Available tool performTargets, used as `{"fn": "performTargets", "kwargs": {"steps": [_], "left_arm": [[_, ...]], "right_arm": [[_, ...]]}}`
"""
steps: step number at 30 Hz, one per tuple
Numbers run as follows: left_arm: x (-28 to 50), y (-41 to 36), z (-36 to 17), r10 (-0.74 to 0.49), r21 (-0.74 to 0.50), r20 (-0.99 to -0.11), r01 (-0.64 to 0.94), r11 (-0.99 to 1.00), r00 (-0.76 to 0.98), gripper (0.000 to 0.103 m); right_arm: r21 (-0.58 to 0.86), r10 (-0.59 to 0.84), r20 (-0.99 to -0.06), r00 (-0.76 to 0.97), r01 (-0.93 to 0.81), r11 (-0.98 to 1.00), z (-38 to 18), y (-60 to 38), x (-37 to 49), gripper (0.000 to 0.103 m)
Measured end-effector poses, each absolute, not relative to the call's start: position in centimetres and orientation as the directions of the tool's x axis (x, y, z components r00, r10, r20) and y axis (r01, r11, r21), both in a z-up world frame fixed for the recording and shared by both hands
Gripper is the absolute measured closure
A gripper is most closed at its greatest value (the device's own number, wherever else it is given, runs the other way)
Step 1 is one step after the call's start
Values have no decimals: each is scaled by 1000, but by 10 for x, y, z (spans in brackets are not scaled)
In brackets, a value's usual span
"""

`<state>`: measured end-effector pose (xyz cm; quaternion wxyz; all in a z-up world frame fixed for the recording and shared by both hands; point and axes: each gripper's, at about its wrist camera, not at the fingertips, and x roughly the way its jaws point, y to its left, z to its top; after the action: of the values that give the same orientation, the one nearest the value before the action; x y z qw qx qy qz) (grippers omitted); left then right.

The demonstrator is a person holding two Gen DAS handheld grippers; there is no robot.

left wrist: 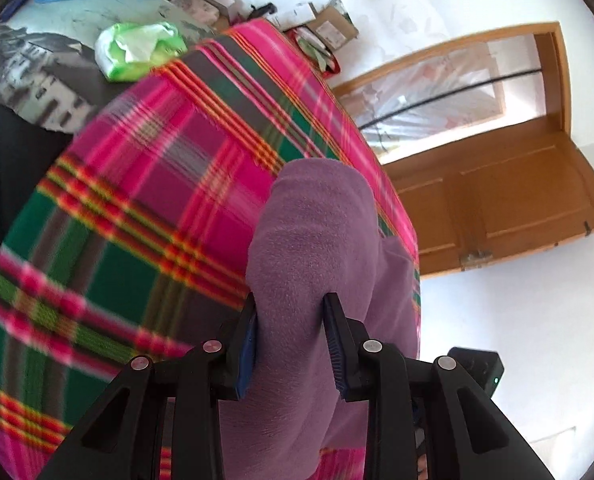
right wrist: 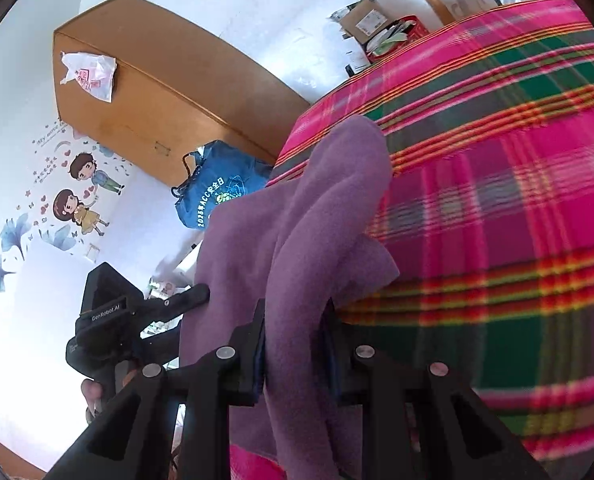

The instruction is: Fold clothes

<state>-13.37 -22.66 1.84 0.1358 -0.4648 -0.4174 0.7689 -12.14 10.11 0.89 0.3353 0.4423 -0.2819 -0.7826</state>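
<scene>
Nearest the left wrist camera, the left tongs [left wrist: 291, 342] are clamped on a thick fold of purple fleece garment [left wrist: 317, 240], their blue pads pressed into the cloth on both sides, so that the fleece bulges up beyond the fingertips and hangs down between the black arms. In the right wrist view, the right tongs [right wrist: 295, 344] pinch another bunched fold of the same purple fleece garment [right wrist: 321, 216], which rises past the fingertips and drapes away to the left. There the other gripper's black body [right wrist: 109, 320] shows low at the left, just beside the hanging cloth. Under and behind the garment lies a plaid cover [left wrist: 145, 208] in pink, green and red stripes, spread over what looks like a bed; the fleece is held above it, near its edge. Farther off in the left view lie a green-and-white plastic bag [left wrist: 137, 50], small cardboard boxes [left wrist: 329, 26] and an open wooden door [left wrist: 497, 184]. Farther off in the right view stand a blue tote bag [right wrist: 217, 192], a wooden cabinet [right wrist: 157, 92] carrying a white plastic bag [right wrist: 91, 74], and cartoon wall stickers [right wrist: 77, 196].
</scene>
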Motion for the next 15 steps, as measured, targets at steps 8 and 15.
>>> {"fn": "performTargets", "kwargs": {"steps": [8,15], "left_arm": [[-157,-240,8,578,-751,-627,209,-626,-523,71],[-143,-253,-1,569,-745,-636,223,-628,-521,71]], "right_arm": [[735,-768,-507,-392,269,-622,2,83,-141,79],[736,-747,-532,-399,219,-641,-14,89,-149,78]]}}
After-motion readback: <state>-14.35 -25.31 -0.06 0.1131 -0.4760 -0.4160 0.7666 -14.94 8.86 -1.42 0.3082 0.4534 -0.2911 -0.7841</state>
